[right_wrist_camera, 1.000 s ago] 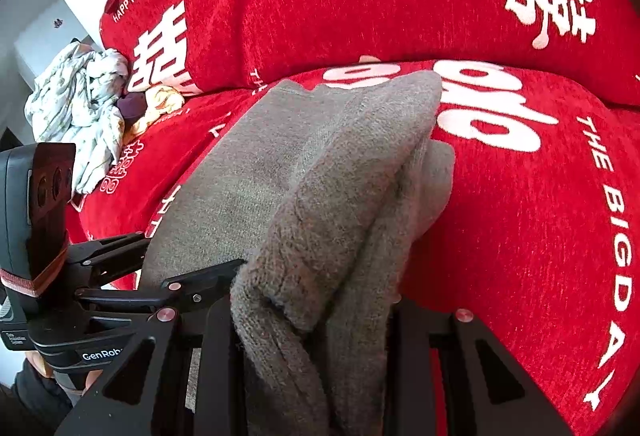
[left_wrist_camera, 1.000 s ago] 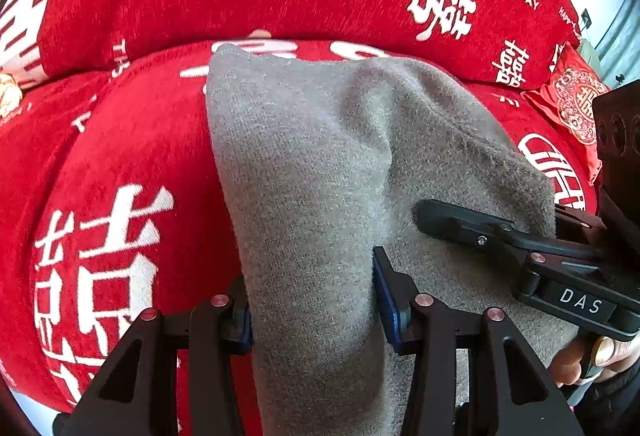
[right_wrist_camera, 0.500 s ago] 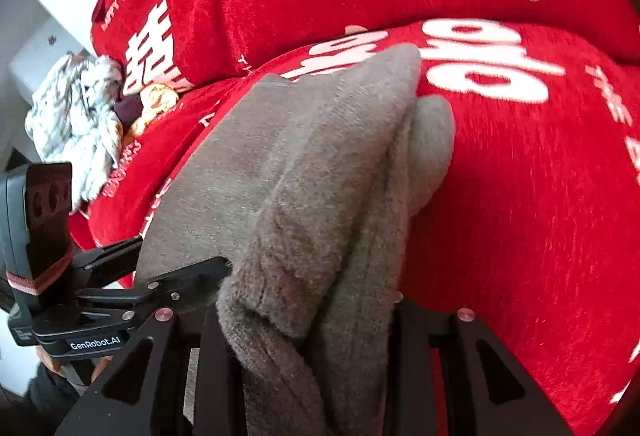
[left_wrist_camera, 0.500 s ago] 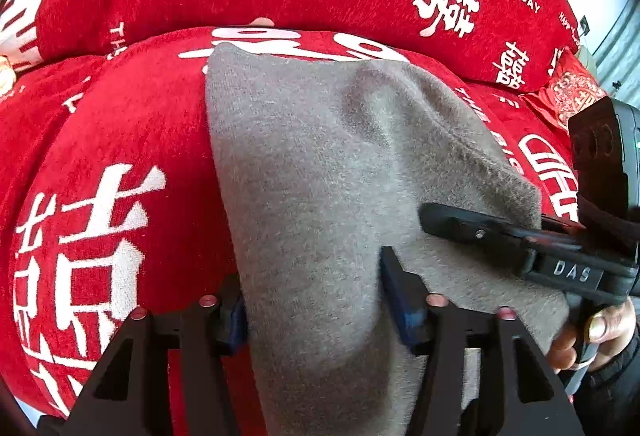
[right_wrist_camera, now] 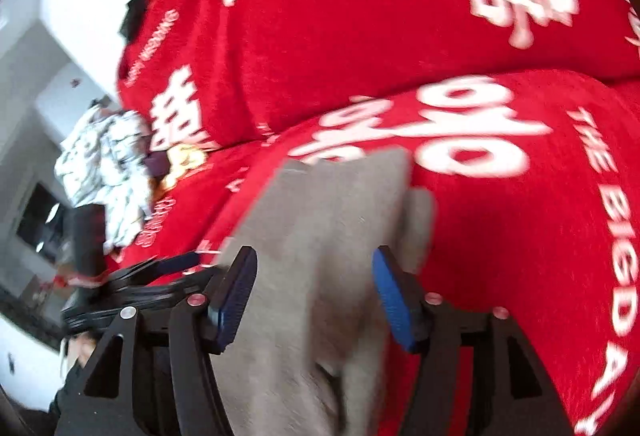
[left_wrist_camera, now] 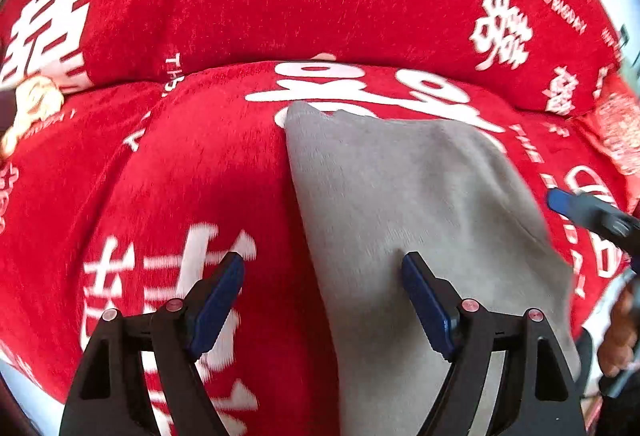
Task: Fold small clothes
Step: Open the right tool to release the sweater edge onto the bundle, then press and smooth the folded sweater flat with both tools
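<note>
Both grippers let go: left gripper (left_wrist_camera: 322, 298) and right gripper (right_wrist_camera: 314, 294) now spread wide; grey garment (left_wrist_camera: 420, 203) may spring unfolded.

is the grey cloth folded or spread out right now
Folded. The grey cloth lies doubled on the red cover; a second layer's edge peeks out on its right side.

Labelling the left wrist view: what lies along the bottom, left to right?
Left finger → red cover → grey garment → right finger → other gripper's blue tip.
</note>
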`<state>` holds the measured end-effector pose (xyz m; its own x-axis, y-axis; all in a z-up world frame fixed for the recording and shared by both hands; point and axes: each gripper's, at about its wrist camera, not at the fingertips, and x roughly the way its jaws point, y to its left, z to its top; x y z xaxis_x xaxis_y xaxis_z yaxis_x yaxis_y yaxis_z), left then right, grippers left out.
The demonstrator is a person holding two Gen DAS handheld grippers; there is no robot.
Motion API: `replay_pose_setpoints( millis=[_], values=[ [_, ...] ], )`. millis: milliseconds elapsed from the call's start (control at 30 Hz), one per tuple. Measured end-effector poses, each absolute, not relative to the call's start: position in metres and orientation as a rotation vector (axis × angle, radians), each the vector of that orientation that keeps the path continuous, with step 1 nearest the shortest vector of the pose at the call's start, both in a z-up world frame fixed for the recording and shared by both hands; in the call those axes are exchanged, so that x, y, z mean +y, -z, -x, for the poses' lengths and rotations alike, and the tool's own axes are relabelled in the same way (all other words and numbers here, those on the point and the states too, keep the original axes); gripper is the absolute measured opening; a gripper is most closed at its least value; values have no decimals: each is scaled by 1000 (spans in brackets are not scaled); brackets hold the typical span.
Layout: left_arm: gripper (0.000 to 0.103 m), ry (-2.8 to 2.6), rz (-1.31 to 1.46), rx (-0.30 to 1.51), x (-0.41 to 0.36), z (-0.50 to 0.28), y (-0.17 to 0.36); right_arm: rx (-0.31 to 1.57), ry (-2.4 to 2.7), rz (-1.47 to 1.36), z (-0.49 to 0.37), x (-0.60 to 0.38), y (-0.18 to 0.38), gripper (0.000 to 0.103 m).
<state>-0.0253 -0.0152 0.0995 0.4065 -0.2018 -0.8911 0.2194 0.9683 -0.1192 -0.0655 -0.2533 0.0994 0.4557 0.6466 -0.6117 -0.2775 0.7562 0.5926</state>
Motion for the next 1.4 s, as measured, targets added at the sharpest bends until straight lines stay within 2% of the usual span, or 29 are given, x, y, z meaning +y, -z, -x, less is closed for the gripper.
replay_pose_setpoints(
  millis=[200,433,533,600,700,733,800,933,1033,1100,1233,1400],
  values=[
    [82,255,-91,1200,-34,-5,-76,1096,-627,-454,15,-236,-56,63],
    [82,256,-78,1208,-36,-17,-61,1063,-709,-505,4,-246,-40,56],
    [95,226,-73,1201,-35,-22,-55,1041,-736,-513,5,-248,-37,55],
    [95,236,-51,1211,-32,-24,-55,1052,-727,-504,6,-249,-40,55],
    [95,224,-56,1208,-30,-19,-64,1055,-673,-360,19,-239,-60,60],
    [95,222,-67,1195,-31,-14,-70,1037,-648,-249,28,-230,-71,71],
    [95,231,-88,1175,-33,-7,-78,1000,-633,-83,44,-217,-83,79],
    [95,235,-164,1146,-40,10,-87,955,-701,306,83,-182,-92,79],
    [95,240,-180,1143,-38,18,-89,968,-726,562,105,-170,-70,79],
    [95,256,-170,1147,-33,24,-91,935,-744,581,114,-180,-66,79],
    [95,275,-161,1124,-26,42,-105,983,-739,528,115,-203,-71,79],
    [95,405,-266,1045,-38,91,-129,873,-769,603,157,-195,-99,79]
  ],
)
